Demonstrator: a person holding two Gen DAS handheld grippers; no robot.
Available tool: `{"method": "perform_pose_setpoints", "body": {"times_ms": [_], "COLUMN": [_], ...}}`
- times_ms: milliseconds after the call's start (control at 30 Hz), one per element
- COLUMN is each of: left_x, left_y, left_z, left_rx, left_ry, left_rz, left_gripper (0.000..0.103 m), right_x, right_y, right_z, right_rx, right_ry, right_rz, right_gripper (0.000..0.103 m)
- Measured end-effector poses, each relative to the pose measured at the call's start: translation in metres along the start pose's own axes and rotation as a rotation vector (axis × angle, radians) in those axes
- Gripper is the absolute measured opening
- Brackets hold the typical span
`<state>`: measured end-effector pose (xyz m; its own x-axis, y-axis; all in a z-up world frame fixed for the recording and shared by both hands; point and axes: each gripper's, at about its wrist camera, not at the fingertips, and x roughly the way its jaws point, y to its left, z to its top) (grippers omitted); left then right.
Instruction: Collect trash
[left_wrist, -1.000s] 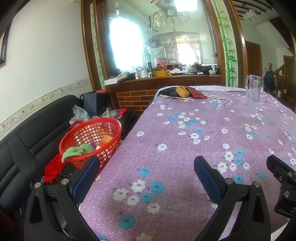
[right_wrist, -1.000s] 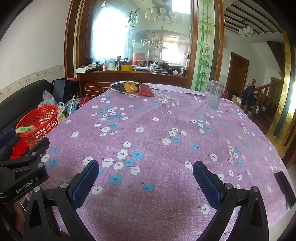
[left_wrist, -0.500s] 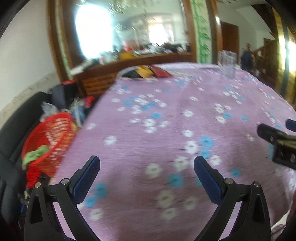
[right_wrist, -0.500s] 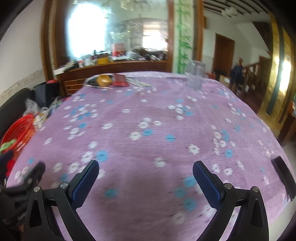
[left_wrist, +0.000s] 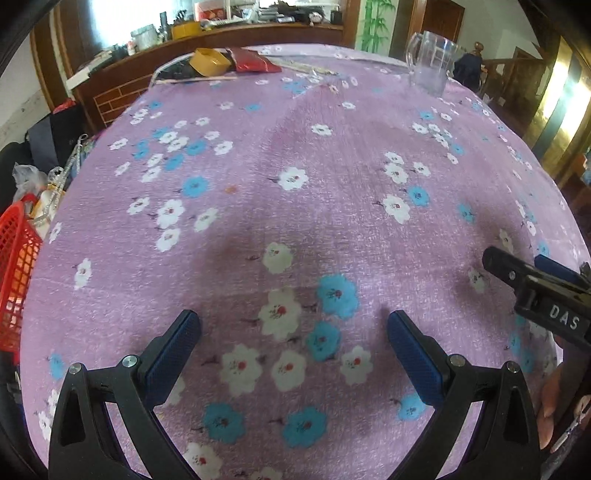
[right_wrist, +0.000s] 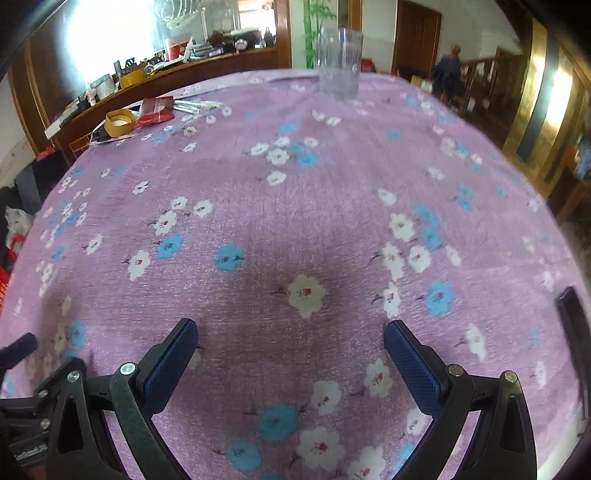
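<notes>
Your view is filled by the round table under its purple flowered cloth (left_wrist: 332, 140), bare across the near and middle parts. Off its left edge sits the red basket (left_wrist: 16, 266). At the far side stands a clear glass jug (left_wrist: 430, 61); far left lie a red packet (left_wrist: 251, 62) and a yellow tape roll (left_wrist: 210, 61) touching it. Your left gripper (left_wrist: 293, 334) and right gripper (right_wrist: 290, 341) hover spread wide, empty, above the near cloth.

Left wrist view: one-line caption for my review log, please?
Open left tongs hover over the flowered tablecloth; tape roll, red packet and clear jug sit at the far edge.
</notes>
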<state>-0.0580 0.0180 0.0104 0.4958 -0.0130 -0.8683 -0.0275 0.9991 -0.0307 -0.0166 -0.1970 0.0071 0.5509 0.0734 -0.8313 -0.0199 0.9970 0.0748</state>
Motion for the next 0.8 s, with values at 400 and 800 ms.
{"method": "perform_pose_setpoints", "body": {"times_ms": [400,800], "left_x": [0.007,0.009], "left_y": [-0.011,-0.01], "left_z": [0.01,0.01], "left_rx": [0.034,0.03], "left_ry": [-0.013,-0.032], "left_rz": [0.025,0.024], "left_gripper": [0.103,0.103], "right_x": [0.011,0.013], "right_y": [0.007,0.007], "right_z": [0.01,0.011], "right_rx": [-0.038,-0.051], "right_ry": [0.033,0.009], "right_rz": [-0.052,-0.049], "right_gripper": [0.103,0.103]}}
